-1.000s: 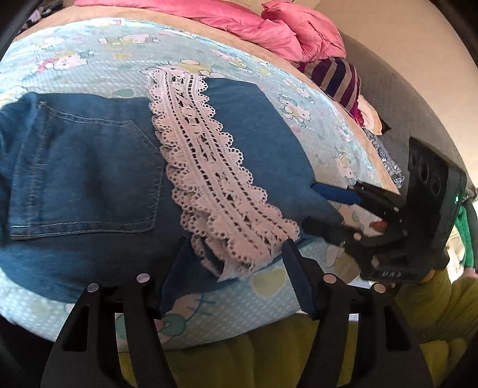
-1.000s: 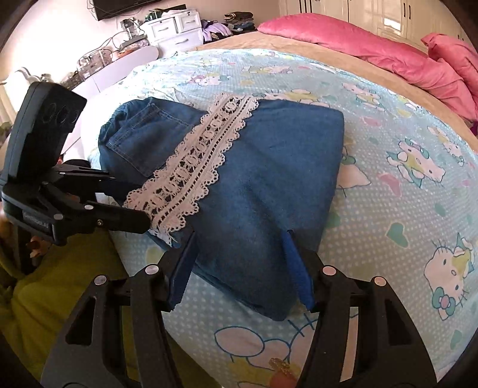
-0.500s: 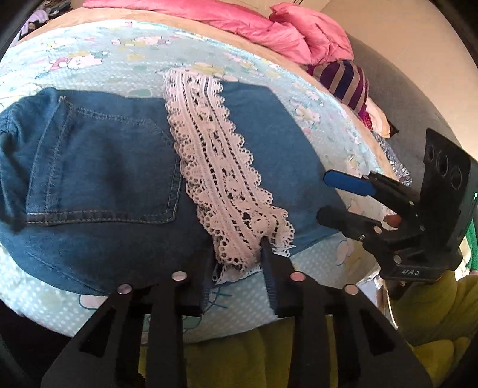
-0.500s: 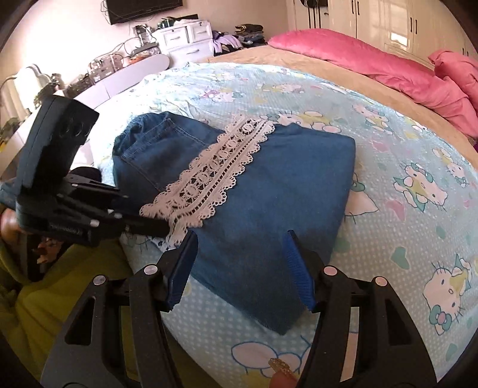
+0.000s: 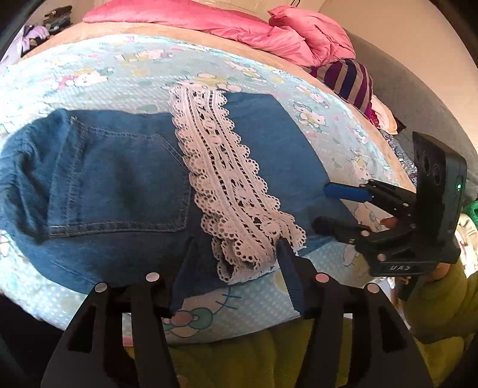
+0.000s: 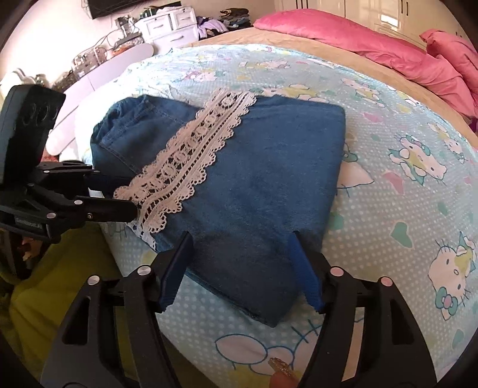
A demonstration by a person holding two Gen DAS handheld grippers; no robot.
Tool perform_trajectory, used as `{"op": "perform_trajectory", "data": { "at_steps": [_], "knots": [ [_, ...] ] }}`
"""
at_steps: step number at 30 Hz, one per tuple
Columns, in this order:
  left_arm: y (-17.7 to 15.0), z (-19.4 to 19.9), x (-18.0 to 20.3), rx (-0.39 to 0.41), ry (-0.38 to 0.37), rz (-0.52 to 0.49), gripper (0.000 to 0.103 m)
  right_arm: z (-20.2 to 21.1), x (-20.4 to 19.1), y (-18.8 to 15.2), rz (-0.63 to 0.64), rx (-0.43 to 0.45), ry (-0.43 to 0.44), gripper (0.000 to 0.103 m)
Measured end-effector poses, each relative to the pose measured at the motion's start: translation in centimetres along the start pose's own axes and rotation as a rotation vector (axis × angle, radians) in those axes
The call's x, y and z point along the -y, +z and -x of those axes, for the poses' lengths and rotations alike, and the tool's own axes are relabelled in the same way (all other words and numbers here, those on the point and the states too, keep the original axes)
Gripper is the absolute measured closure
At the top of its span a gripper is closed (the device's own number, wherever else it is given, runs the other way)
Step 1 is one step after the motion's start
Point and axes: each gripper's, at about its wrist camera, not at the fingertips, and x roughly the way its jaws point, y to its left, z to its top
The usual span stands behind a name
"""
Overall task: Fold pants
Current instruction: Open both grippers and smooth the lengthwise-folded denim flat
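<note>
Folded blue denim pants (image 5: 119, 185) lie on the bed near its front edge, back pocket up, with a white lace hem strip (image 5: 227, 185) across the middle. My left gripper (image 5: 236, 247) straddles the near end of the lace; its jaws are opening and the pads stand clear of it. In the right wrist view the pants (image 6: 269, 179) and lace (image 6: 191, 155) show again, with the left gripper (image 6: 119, 194) at the lace's near end. My right gripper (image 6: 241, 238) hovers over the near edge of the plain denim half, its jaws opening with nothing pinched; it is also seen at the side (image 5: 322, 206).
The pale blue cartoon-print sheet (image 6: 403, 209) covers the bed. A pink quilt (image 5: 239, 27) lies along the far side, with a striped garment (image 5: 349, 80) at the right edge. White drawers (image 6: 170, 27) stand beyond the bed. A yellow-green sleeve (image 5: 442, 298) is at lower right.
The left jaws narrowed around the lace end half a second ago and have spread again. The right jaws have widened a little. Both hands stay in place.
</note>
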Motion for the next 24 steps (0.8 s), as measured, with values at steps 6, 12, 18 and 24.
{"op": "perform_trajectory", "data": {
  "at_steps": [6,12,18,24],
  "knots": [
    [0.1,0.9,0.2,0.020,0.043,-0.021,0.034,0.8,0.6,0.2,-0.028,0.016,-0.008,0.031],
    [0.0,1.9,0.1,0.040,0.085,-0.032,0.019,1.5,0.4,0.5,-0.031,0.031,-0.016,0.023],
    [0.0,3.4,-0.1,0.072,0.137,-0.037,0.008,2.4,0.0,1.0,-0.022,0.055,-0.020,0.017],
    [0.1,4.9,-0.7,0.106,0.191,-0.022,0.005,3.1,-0.6,1.7,-0.026,0.076,-0.007,0.014]
  ]
}}
